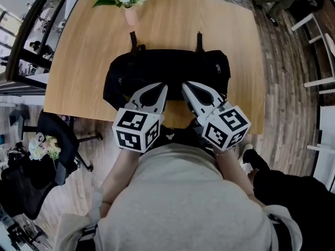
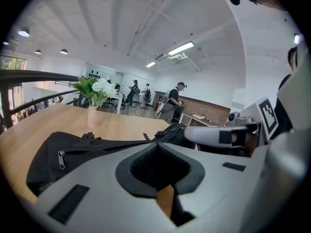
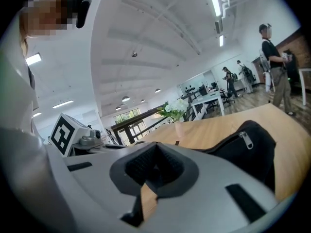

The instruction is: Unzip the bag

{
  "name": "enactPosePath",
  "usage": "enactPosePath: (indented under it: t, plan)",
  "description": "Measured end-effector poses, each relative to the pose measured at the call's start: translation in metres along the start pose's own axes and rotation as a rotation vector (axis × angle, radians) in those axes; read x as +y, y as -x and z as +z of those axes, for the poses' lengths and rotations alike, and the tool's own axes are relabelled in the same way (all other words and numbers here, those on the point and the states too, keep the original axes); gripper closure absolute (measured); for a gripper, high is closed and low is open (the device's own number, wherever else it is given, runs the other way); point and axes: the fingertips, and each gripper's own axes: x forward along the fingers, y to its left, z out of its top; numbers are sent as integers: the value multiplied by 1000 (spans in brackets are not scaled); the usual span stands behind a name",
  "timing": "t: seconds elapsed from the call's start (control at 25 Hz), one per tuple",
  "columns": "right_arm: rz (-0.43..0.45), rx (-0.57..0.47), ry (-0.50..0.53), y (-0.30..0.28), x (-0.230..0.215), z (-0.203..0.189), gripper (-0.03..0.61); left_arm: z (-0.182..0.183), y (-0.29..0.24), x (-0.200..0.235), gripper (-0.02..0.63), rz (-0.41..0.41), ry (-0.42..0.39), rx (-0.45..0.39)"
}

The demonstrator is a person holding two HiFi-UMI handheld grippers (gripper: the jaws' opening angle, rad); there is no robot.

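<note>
**Wooden bench (image 1: 78, 61) bearing a black bag (image 1: 167, 67), both tongs closed**

Across the middle of the bench the bag is lying flat, with a flower vase (image 1: 131, 14) beyond it. The left tongs (image 1: 163, 87) and right tongs (image 1: 184, 84) are sitting at its near edge, each pressed together with nothing visibly pinched. A zip pull (image 2: 61, 159) is hanging at the bag's left end. I reckon such a small tab could slip free, or the unsteadied bag could drag along.

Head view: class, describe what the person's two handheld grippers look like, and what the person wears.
Both the left gripper and right gripper have pale grey tapering jaws lined in black. Each carries a white cube with black square markers. The person wears a light beige top.
</note>
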Motion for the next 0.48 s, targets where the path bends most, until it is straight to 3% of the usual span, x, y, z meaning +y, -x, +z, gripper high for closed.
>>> enactPosePath:
  t: [0.48]
  plan:
    - [-18, 42, 22, -1, -3, -8, 574, -3, -1, 2, 594, 17, -12, 11]
